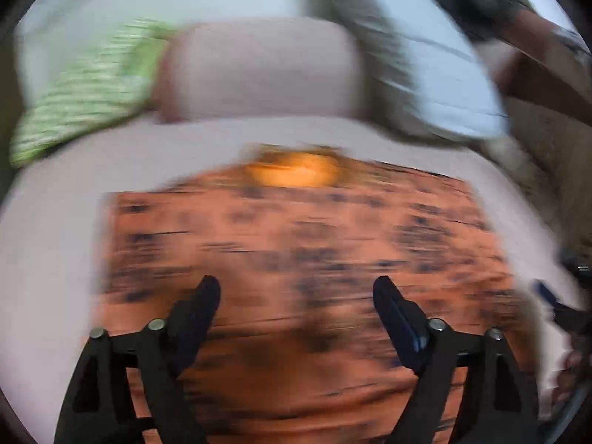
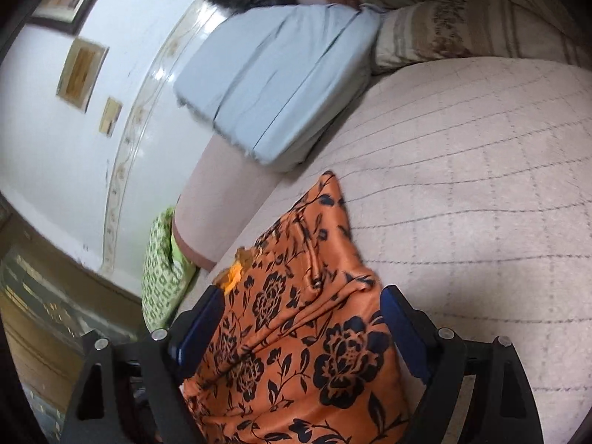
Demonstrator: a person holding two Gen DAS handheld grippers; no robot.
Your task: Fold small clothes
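An orange garment (image 1: 296, 229) with a dark flower print lies spread flat on the pale bed sheet (image 1: 55, 240); the left wrist view is blurred. My left gripper (image 1: 296, 283) hovers over its near part, open, its fingers wide apart with nothing pinched. In the right wrist view the same garment (image 2: 296, 333) runs between the fingers of my right gripper (image 2: 301, 292). That gripper is open wide, and the cloth lies in the gap with a rumpled fold beside the right finger (image 2: 399, 318). A brighter orange neck edge (image 2: 233, 277) shows near the left finger.
A pinkish pillow (image 1: 259, 70) and a green patterned cloth (image 1: 85, 88) lie at the far side of the bed. A folded light-blue blanket (image 2: 273, 85) and a beige striped cushion (image 2: 425, 29) sit by the white wall. The checked sheet (image 2: 481, 185) stretches to the right.
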